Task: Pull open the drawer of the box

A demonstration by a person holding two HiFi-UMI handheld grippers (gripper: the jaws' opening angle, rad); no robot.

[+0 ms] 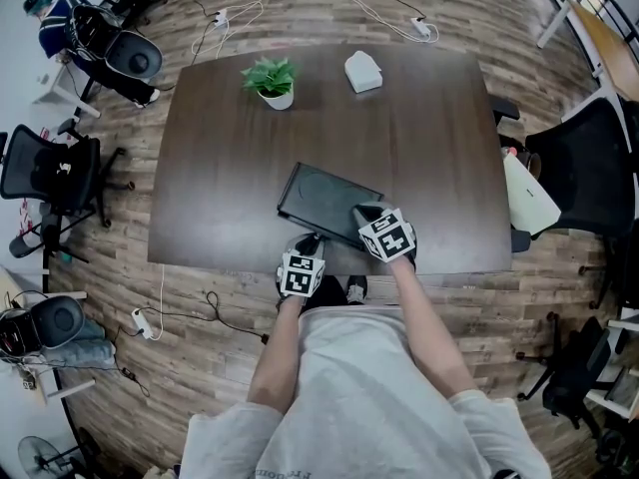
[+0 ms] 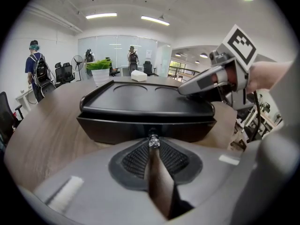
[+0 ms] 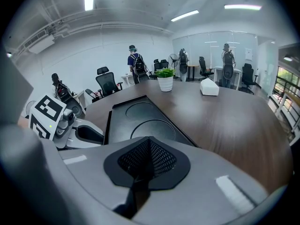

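A flat black box (image 1: pixel 324 196) with two round recesses in its lid lies near the front edge of the dark table (image 1: pixel 230 158). My left gripper (image 1: pixel 309 241) meets the box's front face (image 2: pixel 117 128) and is shut on the small shiny drawer knob (image 2: pixel 153 142). The drawer front looks flush with the box. My right gripper (image 1: pixel 363 212) rests on the lid's near right corner, jaws shut with nothing between them (image 3: pixel 147 143). In the left gripper view the right gripper (image 2: pixel 206 82) lies on the lid. The right gripper view shows the left gripper (image 3: pixel 86 134) beside the box (image 3: pixel 140 118).
A potted plant (image 1: pixel 271 78) and a white tissue box (image 1: pixel 362 71) stand at the table's far side. Office chairs (image 1: pixel 55 173) ring the table and cables run over the wooden floor. People stand far back in the room (image 3: pixel 136 62).
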